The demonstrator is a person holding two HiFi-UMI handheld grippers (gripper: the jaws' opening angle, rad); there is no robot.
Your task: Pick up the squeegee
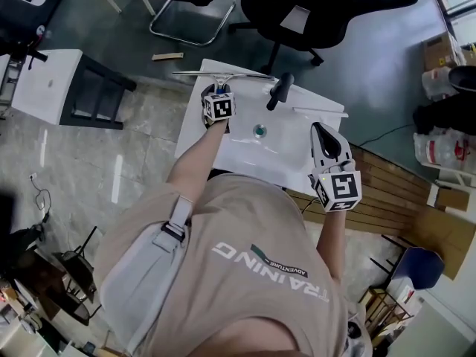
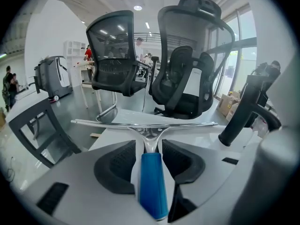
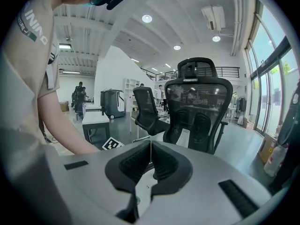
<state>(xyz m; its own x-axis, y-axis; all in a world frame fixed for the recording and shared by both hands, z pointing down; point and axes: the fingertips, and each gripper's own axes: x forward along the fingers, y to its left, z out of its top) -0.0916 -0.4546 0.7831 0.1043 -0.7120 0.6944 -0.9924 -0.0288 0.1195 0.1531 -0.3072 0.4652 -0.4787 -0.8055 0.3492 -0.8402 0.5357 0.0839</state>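
Handle of the squeegee (image 1: 223, 74), in head view hidden under the left gripper (image 1: 218, 99)

Right of the squeegee (image 1: 223, 75) stands a black handle (image 1: 280, 91); nearer table (image 1: 223, 151) lies bare.

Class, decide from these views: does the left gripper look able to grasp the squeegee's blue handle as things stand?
Probably yes: the left gripper has its jaws open on either side of the blue handle, with nothing blocking them.

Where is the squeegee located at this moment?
In the head view the squeegee lies at the far left edge of the white table, its blue handle between the open fingers of the left gripper.
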